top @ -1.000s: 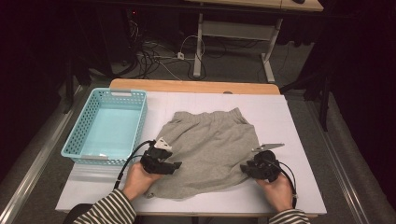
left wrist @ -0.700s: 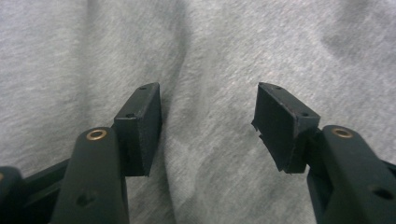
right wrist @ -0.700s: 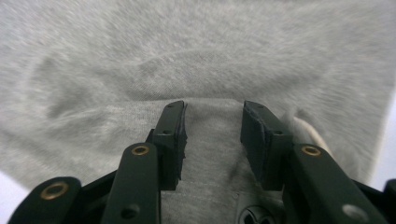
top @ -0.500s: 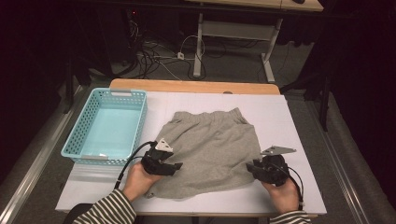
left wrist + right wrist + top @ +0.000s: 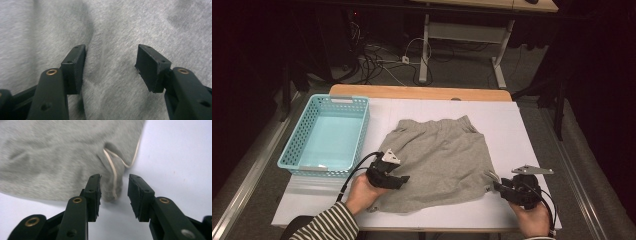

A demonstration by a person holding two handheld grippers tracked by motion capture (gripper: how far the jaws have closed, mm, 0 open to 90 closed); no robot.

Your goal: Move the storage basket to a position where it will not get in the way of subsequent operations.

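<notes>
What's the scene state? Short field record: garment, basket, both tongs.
garment: grey shorts, spread flat on white table, waistband at far side
basket: light blue basket, left of shorts, nothing in it
left tongs: open, over shorts fabric
right tongs: open, at shorts corner with white drawstring

The left hand, in a striped sleeve, is holding the left gripper low and pointing rightward, its jaws standing wide apart. The right hand is gripping the right gripper near the person's side, aiming it leftward, jaws parted by a narrower gap, grey plate riding on top
</notes>
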